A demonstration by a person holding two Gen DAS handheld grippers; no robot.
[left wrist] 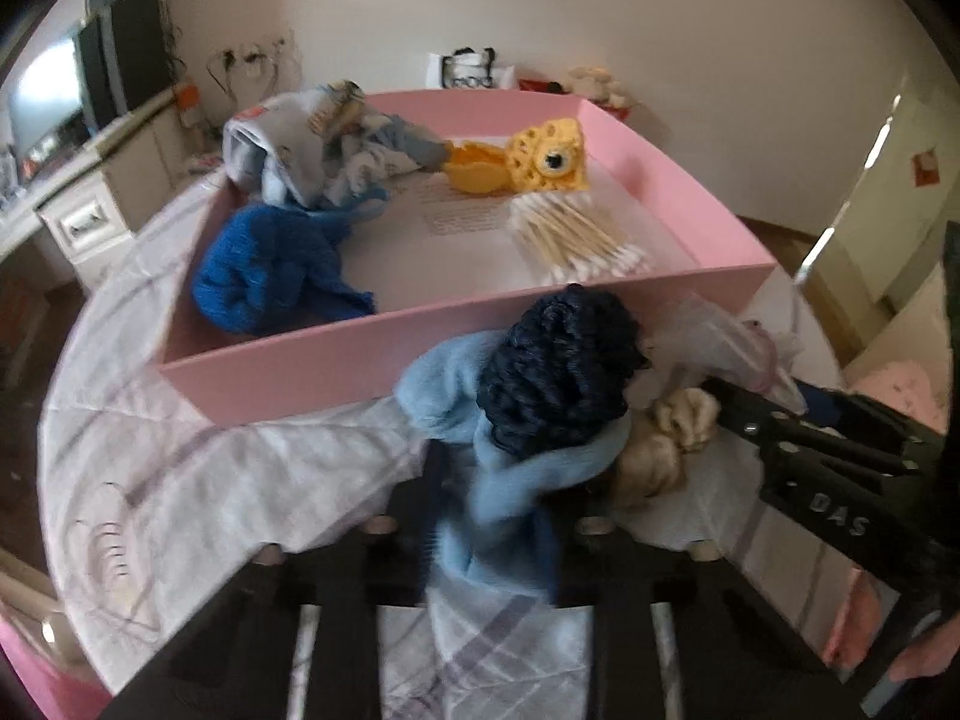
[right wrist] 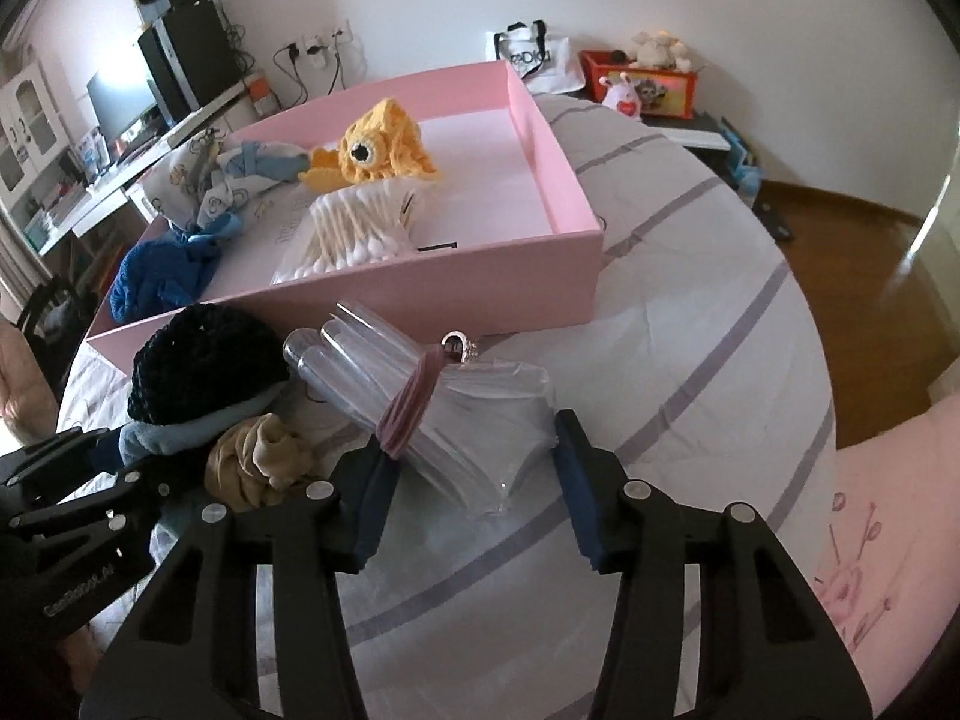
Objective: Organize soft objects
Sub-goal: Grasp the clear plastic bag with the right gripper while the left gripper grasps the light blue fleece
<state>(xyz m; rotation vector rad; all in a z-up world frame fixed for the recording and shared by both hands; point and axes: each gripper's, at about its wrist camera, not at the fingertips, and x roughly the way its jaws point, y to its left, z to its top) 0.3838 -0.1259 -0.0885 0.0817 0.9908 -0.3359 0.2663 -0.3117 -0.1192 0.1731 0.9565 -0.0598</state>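
Note:
A light-blue fleece cloth [left wrist: 480, 480] lies on the bed in front of the pink box [left wrist: 312, 360], with a dark navy knitted hat [left wrist: 558, 372] on top of it. My left gripper [left wrist: 492, 519] is shut on the cloth's near end. A crumpled beige fabric piece [left wrist: 660, 444] sits right beside it. In the right wrist view, my right gripper [right wrist: 474, 444] has its blue pads [right wrist: 372, 498] against both sides of a clear plastic bundle [right wrist: 480, 414] tied with a pink band. The hat [right wrist: 204, 360] and the left gripper [right wrist: 120, 480] show at the left there.
The pink box [right wrist: 480, 294] holds a blue knitted item [right wrist: 156, 282], a patterned cloth [right wrist: 198, 180], a yellow crochet toy [right wrist: 378, 144] and a pack of cotton swabs [right wrist: 360, 228]. The striped bedspread [right wrist: 690, 330] extends to the right. A desk [right wrist: 90, 192] stands at the left.

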